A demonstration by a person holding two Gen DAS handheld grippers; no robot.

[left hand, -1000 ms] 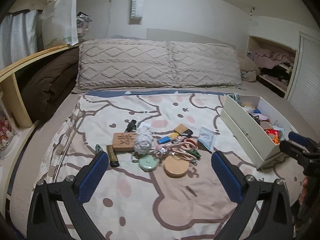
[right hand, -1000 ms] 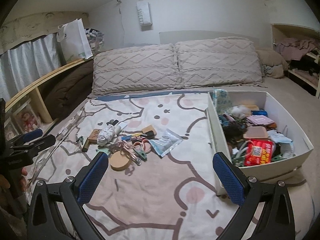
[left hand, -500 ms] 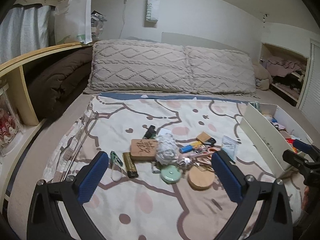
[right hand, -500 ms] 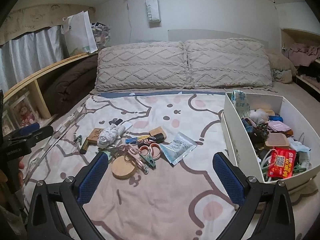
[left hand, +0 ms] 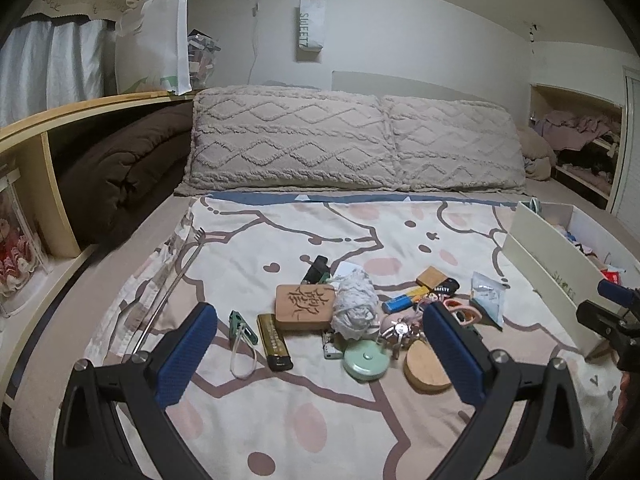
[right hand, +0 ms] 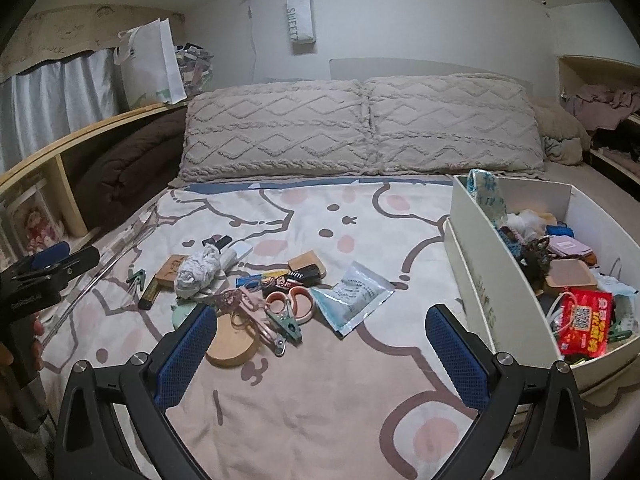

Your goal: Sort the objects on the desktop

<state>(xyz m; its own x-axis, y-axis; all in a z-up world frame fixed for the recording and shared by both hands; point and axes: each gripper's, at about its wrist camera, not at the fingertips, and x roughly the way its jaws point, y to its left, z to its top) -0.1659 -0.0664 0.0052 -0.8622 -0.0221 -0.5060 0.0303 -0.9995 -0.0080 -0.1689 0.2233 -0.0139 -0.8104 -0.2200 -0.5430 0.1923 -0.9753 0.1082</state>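
Observation:
A heap of small objects lies mid-bed: a carved wooden block (left hand: 305, 306), a crumpled white wad (left hand: 354, 309), a mint round tape measure (left hand: 366, 360), a wooden disc (left hand: 424, 368), a gold lighter (left hand: 274, 341), pink scissors (right hand: 290, 303) and a foil sachet (right hand: 352, 297). My left gripper (left hand: 320, 356) hovers open just short of the heap, nothing between its fingers. My right gripper (right hand: 322, 356) is open too, over bare sheet near the sachet. The white box (right hand: 480, 280) on the right holds several sorted items.
Two knitted pillows (left hand: 352, 140) line the head of the bed. A wooden shelf (left hand: 60, 136) with a brown duvet runs along the left. A thin metal rod (left hand: 168, 292) lies on the sheet's left side. A cluttered alcove (left hand: 580, 148) stands at the far right.
Both grippers have swung left and come closer to the heap, which now looks larger and nearer the middle. The box has slid toward the right edge. No object has moved.

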